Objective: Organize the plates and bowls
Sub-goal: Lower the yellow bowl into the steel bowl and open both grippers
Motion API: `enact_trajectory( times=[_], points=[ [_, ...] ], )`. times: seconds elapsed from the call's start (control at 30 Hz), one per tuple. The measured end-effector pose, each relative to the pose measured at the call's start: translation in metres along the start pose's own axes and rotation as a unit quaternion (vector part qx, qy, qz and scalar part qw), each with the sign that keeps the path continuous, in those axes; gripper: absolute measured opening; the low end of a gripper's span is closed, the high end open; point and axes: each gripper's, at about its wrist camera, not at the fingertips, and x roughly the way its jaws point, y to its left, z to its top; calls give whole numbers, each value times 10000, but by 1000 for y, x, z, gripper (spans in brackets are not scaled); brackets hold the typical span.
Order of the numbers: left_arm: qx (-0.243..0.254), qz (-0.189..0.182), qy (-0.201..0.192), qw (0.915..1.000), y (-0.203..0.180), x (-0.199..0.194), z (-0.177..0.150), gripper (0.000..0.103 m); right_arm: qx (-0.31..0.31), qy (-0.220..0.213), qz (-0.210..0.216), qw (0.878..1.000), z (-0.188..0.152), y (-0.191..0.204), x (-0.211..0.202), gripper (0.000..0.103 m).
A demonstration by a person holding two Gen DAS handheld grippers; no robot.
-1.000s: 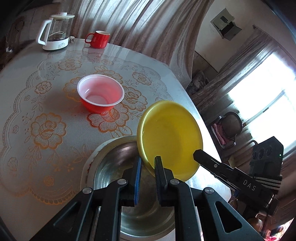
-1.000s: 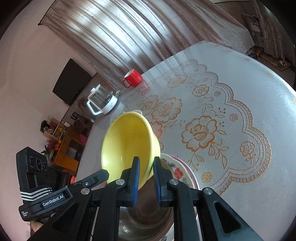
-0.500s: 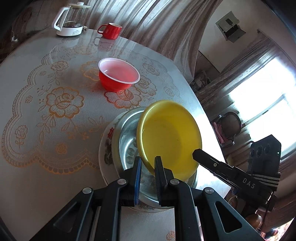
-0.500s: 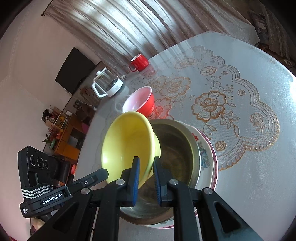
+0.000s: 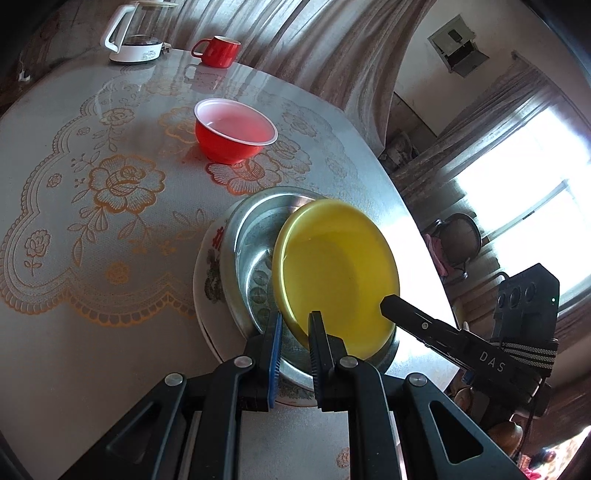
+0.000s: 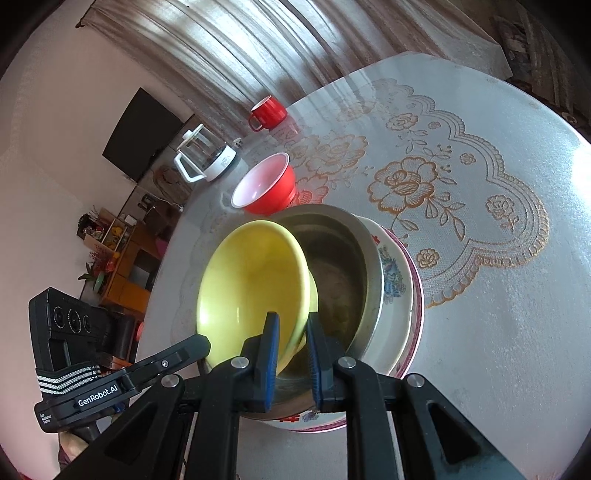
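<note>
Left wrist view: the yellow bowl (image 5: 336, 273) is pinched at its near rim by the left claw (image 5: 295, 328), tilted, hanging over the steel basin (image 5: 255, 236) that sits on the floral plate (image 5: 208, 266) near the tabletop (image 5: 74, 332) edge closest to the window. Right wrist view: the same yellow bowl (image 6: 255, 284) is clamped at its rim by the right claw (image 6: 290, 332) as well, so both claws are clenched on one rim, close together; the other claw's tip is seen alongside in each view. The bowl's lower side appears to be inside or just above the basin; contact cannot be told. The red bowl (image 5: 234, 134) stands apart toward the middle of the tabletop, with the red mug (image 5: 218, 50) and the kettle (image 5: 135, 35) at the far edge. Judged step: nesting the yellow bowl into the basin. To be done well, the bowl should be levelled before release, both claws lowered together so the rim is not twisted, and it should be centred in the basin so it settles flat. Claws are best opened only once the base is seated; a release while tilted risks a clatter or a slide against the steel wall. The red bowl is judged to be stacked next.
</note>
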Motion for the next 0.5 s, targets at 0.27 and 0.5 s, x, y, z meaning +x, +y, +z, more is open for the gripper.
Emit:
enact_trajectory(
  times=[0.27, 0.5],
  points=[
    [-7, -14, 39, 10000, -3, 1, 0, 14, 16, -3, -67, 10000, 0, -1, -2, 20],
    [172, 167, -106, 9997, -7, 1, -1, 14, -69, -55, -229, 9997, -1, 1, -3, 23]
  ],
)
